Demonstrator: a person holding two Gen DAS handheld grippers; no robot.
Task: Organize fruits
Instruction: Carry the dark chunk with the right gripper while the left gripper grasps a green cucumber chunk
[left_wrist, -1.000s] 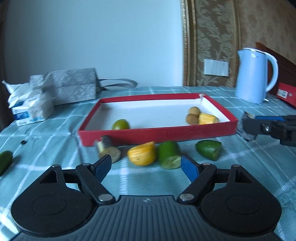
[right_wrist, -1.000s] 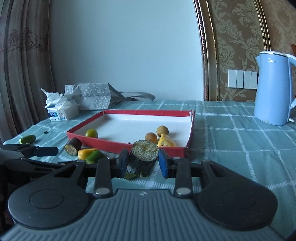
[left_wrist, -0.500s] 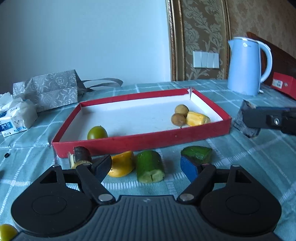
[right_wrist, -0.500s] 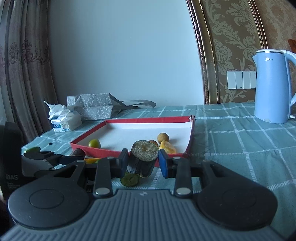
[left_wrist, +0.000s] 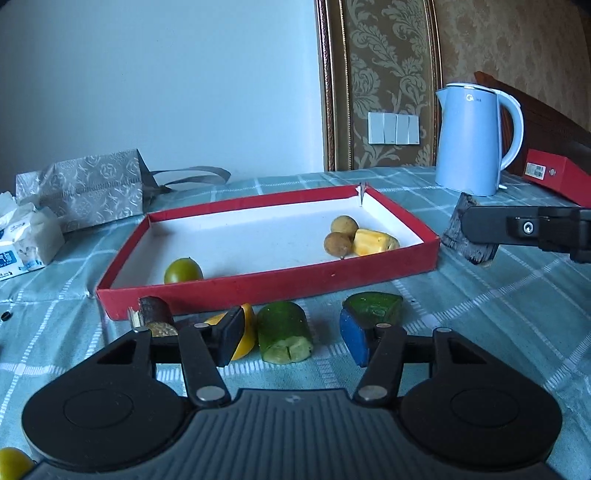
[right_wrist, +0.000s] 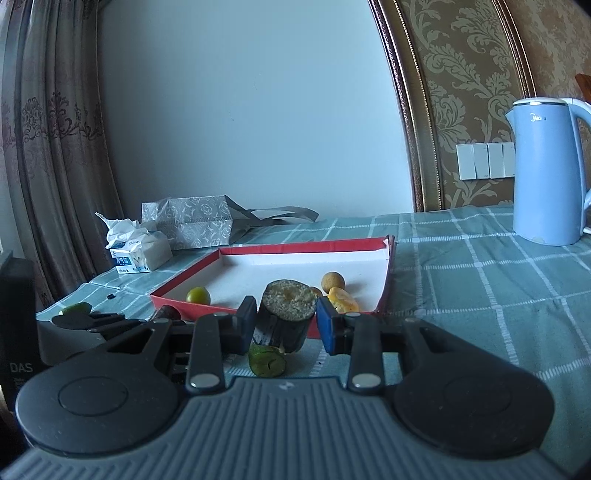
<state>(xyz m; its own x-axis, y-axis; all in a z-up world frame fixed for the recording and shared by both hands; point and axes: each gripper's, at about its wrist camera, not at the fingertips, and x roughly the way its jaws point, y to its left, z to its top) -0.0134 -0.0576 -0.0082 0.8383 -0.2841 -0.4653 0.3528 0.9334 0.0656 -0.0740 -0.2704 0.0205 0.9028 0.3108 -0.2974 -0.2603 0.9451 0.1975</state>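
Observation:
A red tray (left_wrist: 266, 284) with a white floor holds a green round fruit (left_wrist: 183, 270), two brown round fruits (left_wrist: 337, 243) and a yellow chunk (left_wrist: 375, 242). In front of it lie a dark sugarcane piece (left_wrist: 155, 319), a yellow piece (left_wrist: 246, 334), a green cucumber piece (left_wrist: 284, 332) and a green wedge (left_wrist: 373, 304). My left gripper (left_wrist: 293, 338) is open, low over the table, its jaws standing either side of the cucumber piece. My right gripper (right_wrist: 285, 326) is shut on a dark sugarcane piece (right_wrist: 284, 317), held above the table right of the tray (right_wrist: 388, 284); this piece also shows in the left wrist view (left_wrist: 467, 236).
A blue kettle (left_wrist: 476, 140) stands at the back right, a red box (left_wrist: 554, 177) beside it. A grey patterned bag (left_wrist: 92, 188) and a tissue pack (left_wrist: 27, 240) sit at the back left. A yellow-green fruit (left_wrist: 13, 463) lies at the near left.
My left gripper has moved forward and right towards the cucumber piece, which now lies between its jaws. My right gripper has risen with the sugarcane piece still in it.

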